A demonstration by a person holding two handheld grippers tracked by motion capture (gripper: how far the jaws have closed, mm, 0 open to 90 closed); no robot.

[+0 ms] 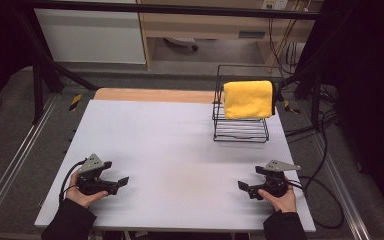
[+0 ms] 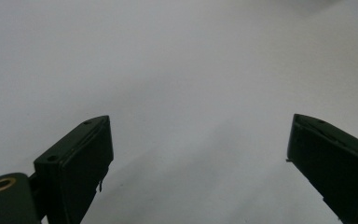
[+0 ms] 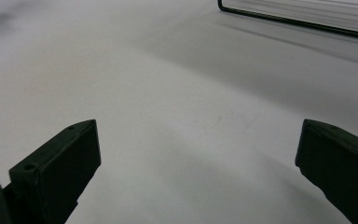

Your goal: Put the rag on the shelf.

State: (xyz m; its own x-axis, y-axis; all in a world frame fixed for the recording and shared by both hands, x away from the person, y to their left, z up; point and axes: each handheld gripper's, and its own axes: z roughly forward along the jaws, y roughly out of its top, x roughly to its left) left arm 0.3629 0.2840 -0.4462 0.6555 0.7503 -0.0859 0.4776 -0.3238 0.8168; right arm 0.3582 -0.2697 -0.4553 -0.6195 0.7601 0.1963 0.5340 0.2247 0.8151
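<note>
Your left gripper rests near edge, jaws spread, empty | your right gripper likewise spread, empty, nearer the goal | yellow towel hangs far right over wire rack, long axis across the table, ahead of right gripper | towel's rear drape hidden.

Lighting dim and even, table evenly lit with dark surrounds; soft shadows beneath and between the jaws; both gripper views slightly blurred, grainy.
</note>
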